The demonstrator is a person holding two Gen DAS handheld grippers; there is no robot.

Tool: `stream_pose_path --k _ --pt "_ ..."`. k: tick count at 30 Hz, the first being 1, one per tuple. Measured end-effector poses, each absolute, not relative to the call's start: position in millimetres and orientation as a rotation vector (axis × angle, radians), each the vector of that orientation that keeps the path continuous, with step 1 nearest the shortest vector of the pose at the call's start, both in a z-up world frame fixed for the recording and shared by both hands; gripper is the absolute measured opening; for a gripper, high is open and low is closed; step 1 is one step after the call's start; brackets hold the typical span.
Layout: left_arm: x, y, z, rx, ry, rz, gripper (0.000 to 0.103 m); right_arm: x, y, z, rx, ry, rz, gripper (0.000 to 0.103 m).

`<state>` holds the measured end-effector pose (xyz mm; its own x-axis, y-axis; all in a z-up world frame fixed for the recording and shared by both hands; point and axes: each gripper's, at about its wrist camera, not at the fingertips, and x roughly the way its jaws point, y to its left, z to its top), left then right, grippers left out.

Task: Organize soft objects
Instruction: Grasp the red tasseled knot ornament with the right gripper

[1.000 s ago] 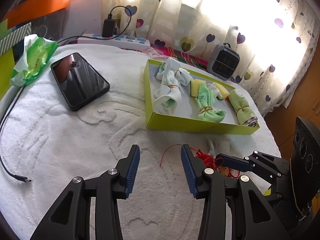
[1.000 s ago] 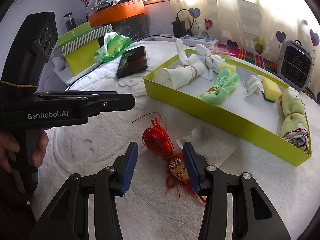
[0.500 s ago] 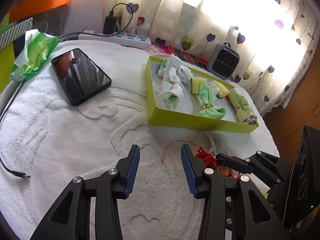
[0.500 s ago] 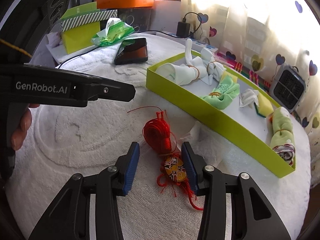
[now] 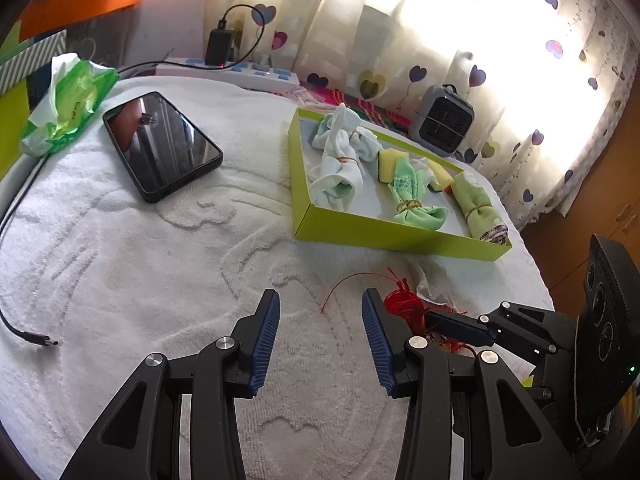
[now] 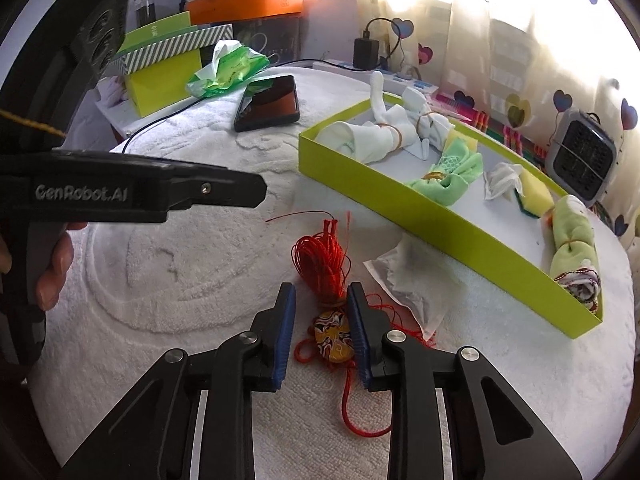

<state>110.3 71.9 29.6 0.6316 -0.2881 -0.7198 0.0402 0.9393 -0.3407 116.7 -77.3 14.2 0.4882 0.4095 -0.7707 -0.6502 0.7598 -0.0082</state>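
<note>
black tool (image 6: 320, 328), blue ribbed pads (image 6: 285, 336), silver screws, white "genrobot.ai" lettering.

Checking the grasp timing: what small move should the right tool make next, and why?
Probably finish closing. The right tool has just been closing and brackets the red tassel charm; one pad touches its painted disc, the other still shows a gap.

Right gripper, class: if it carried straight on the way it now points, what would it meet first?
Most likely the red tassel charm. The right gripper, whose jaws have just been closing, already straddles its patterned bead. Past it lies the white towel; depth is hard to judge.
</note>
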Motion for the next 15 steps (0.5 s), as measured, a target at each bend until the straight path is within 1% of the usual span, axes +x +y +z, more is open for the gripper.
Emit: stream_pose_path --k 9,12,13,15 --pt "107.2 69.9 27.9 -0.302 0.882 -0.194 0.041 120.3 -72.3 11.0 -0.334 0.855 0.623 0.028" --pt "106.6 68.1 27.4 -0.297 0.886 -0.197 0.041 116.2 -70.9 11.5 -0.361 0.837 0.605 0.023" --pt "106.2 67.6 27.4 -0.296 0.887 -0.197 0.041 115.6 -72.4 11.8 -0.359 0.834 0.599 0.018" --pt "105.5 66.1 27.7 -0.292 0.888 -0.198 0.041 115.4 -76.3 12.8 -0.334 0.838 0.605 0.017"
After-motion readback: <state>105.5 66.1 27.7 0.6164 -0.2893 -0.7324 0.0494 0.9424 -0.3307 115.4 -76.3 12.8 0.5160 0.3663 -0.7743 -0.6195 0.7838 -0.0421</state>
